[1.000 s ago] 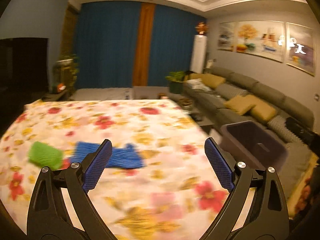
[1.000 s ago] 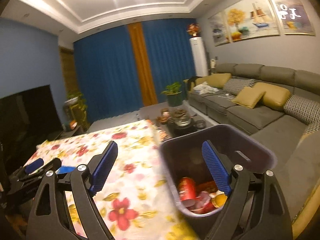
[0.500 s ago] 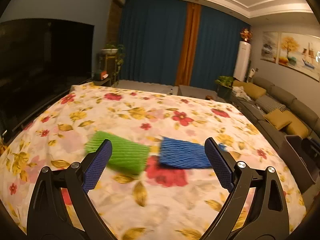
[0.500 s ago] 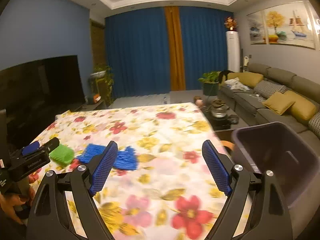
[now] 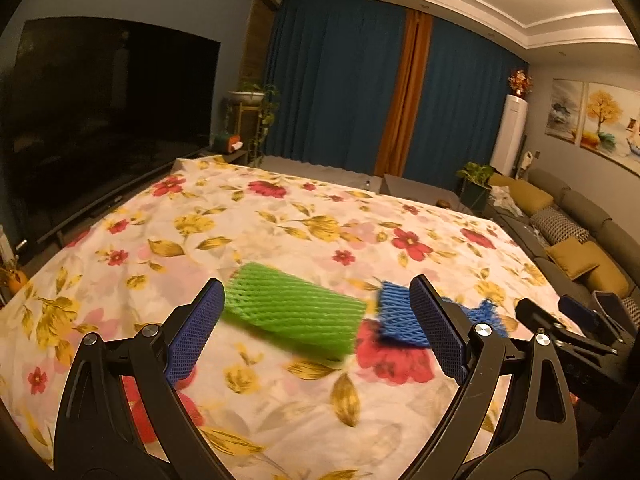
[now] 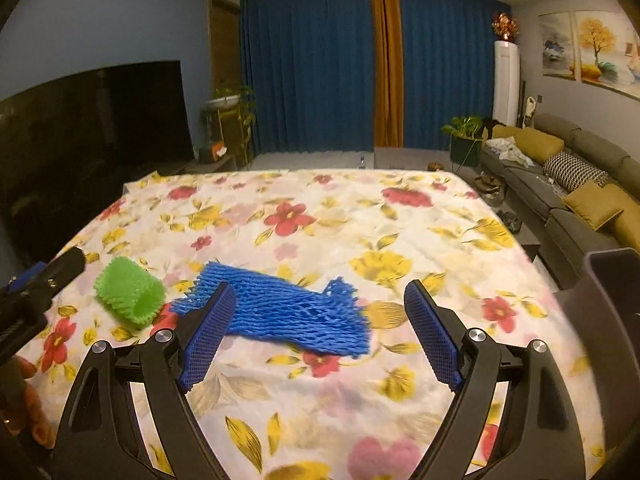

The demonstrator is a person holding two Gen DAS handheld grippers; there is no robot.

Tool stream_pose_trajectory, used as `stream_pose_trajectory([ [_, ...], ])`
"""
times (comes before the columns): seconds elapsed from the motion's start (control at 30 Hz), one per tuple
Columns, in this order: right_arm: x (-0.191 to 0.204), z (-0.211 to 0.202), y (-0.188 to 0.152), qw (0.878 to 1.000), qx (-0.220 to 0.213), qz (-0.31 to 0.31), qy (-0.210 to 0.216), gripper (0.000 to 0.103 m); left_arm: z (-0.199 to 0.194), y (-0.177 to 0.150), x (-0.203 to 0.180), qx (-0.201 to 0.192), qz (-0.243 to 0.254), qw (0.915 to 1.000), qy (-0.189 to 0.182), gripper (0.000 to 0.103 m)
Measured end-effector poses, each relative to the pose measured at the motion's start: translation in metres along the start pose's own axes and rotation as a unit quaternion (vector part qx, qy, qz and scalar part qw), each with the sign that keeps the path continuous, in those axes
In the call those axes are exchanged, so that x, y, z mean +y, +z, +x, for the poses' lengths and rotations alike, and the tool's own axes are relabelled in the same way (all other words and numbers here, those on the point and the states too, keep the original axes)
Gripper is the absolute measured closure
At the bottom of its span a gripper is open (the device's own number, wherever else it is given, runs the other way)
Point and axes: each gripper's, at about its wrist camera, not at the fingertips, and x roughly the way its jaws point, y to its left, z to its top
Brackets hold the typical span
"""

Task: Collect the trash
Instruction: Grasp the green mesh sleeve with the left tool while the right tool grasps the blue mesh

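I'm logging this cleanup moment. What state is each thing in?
Left gripper: open, empty.
Right gripper: open, empty.
Green foam net: lying on its side on the tablecloth.
Blue foam net: lying flat beside it.
Bin: at the table's right edge; contents hidden.

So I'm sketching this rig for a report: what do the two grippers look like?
Both match: the left gripper and right gripper have black, cut-out triangular plastic arms with silver bolt heads, each ending in a flat blue pad with a fine mesh texture. No cables or sleeves show.
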Motion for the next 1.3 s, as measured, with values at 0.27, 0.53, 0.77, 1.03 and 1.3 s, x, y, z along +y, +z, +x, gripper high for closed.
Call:
stream_pose_trajectory([
  [0.27,0.005,0.030,0.002,0.999,0.036,0.001,-0.004,0.019,0.004,0.001,0.014,0.005,-0.027,0.9996,0.004,0.011],
  [0.53,0.009,0.053,0.003,0.997,0.082,-0.007,-0.005,0.019,0.007,0.000,0.019,0.011,-0.042,0.9990,0.003,0.011],
  [0.77,0.015,0.066,0.000,0.993,0.115,-0.025,-0.010,0.019,0.007,-0.001,0.019,0.014,-0.045,0.9989,0.003,0.011],
  [1.03,0.009,0.088,-0.005,0.985,0.173,-0.009,-0.002,0.019,0.010,-0.004,0.020,0.020,-0.047,0.9987,0.002,0.011],
  [1.3,0.014,0.090,-0.007,0.984,0.178,-0.022,0.001,0.031,0.017,-0.007,0.016,0.038,-0.042,0.9984,0.000,0.011],
])
